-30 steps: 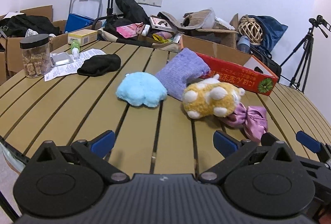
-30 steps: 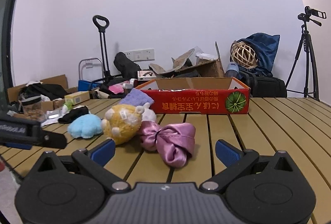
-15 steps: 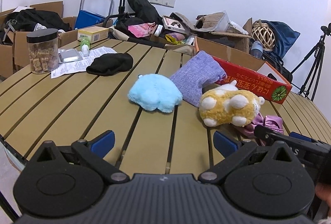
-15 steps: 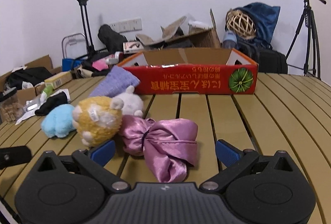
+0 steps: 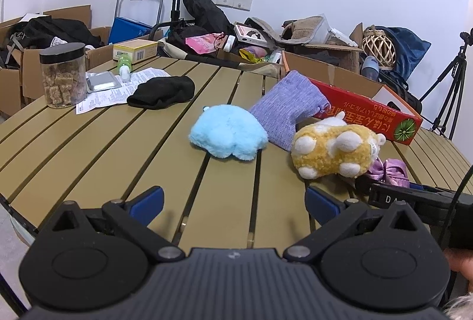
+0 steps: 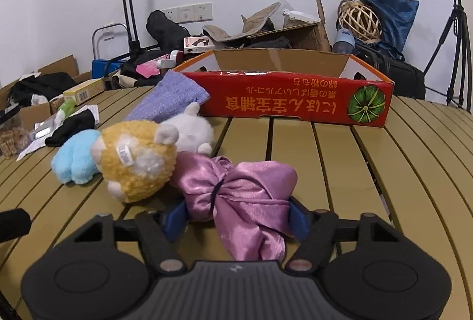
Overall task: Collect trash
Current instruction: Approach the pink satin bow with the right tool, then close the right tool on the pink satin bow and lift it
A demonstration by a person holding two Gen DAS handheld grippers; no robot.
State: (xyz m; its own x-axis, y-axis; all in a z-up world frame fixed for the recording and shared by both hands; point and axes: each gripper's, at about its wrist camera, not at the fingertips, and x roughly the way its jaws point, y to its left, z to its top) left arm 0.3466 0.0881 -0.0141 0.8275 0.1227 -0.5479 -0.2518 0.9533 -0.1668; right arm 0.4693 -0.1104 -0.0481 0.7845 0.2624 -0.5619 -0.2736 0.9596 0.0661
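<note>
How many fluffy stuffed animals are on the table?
3. The blue plush lies farthest left, the yellow plush sits beside the purple satin bow, and the white plush is tucked behind the yellow one. Others may be hidden.

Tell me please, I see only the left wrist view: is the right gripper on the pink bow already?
Observer: Yes, the right gripper holds the pink bow between its pads.
Operator: Is the bow free of the yellow plush?
Observer: No, the yellow plush presses against one end.
Operator: Anything inside the red box?
Observer: The red box shows a bare inner wall; its floor is hidden.
</note>
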